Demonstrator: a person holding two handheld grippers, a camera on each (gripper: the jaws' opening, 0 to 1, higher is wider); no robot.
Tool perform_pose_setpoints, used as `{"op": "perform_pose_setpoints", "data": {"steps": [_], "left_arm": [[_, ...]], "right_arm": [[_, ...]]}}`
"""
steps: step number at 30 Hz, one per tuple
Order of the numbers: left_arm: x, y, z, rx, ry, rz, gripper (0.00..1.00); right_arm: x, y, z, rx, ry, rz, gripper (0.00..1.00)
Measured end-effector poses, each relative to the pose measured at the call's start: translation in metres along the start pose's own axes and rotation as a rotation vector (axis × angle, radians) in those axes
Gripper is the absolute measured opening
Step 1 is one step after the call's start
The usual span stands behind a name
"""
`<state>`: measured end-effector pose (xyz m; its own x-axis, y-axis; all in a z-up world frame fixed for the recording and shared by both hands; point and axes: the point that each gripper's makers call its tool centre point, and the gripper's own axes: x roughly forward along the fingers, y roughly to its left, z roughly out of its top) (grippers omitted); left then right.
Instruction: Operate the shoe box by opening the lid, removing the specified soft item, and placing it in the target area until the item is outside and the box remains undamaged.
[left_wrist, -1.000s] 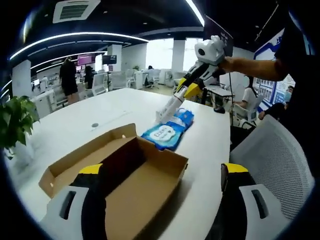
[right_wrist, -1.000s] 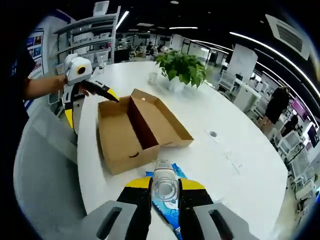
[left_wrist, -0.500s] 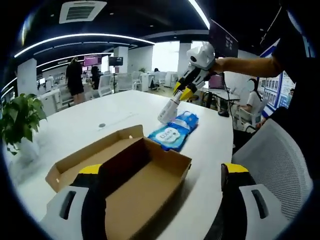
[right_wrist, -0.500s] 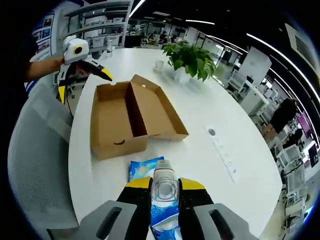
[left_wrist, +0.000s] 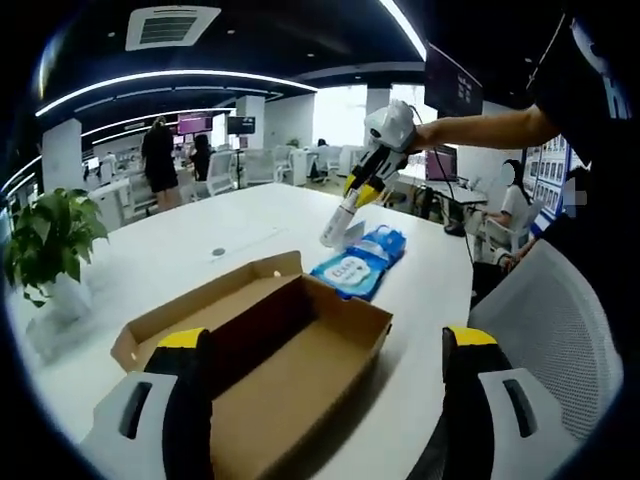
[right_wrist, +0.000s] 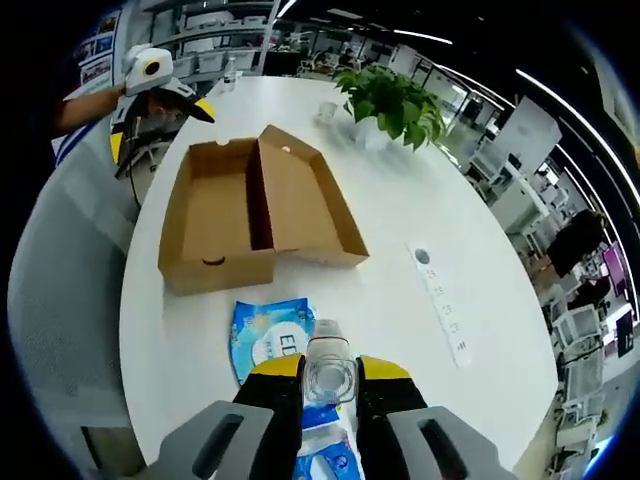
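The right gripper, jaws clenched empty, is lifting off the blue soft wipes pack, left outside the open brown cardboard shoe box; placement looks complete.

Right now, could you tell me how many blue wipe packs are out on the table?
1. The blue wipe pack lies flat on the white table, just outside the open shoe box, under the raised right gripper. The box interior looks empty.

The open shoe box sits near the counter's edge, its inside unobstructed from above. The blue wipes pack lies just beside it. A potted plant stands at the far end; bare counter stretches past a power strip.
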<state>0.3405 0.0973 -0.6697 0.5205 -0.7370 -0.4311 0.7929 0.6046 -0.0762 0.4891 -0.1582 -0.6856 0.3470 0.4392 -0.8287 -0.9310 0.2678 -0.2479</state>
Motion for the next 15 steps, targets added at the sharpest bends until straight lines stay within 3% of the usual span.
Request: {"op": "perform_pose_setpoints", "data": {"steps": [15], "left_arm": [[-0.012, 0.011, -0.005, -0.017, -0.004, 0.048, 1.00]], "right_arm": [[0.026, -0.022, -0.008, -0.066, 0.097, 0.031, 0.15]]}}
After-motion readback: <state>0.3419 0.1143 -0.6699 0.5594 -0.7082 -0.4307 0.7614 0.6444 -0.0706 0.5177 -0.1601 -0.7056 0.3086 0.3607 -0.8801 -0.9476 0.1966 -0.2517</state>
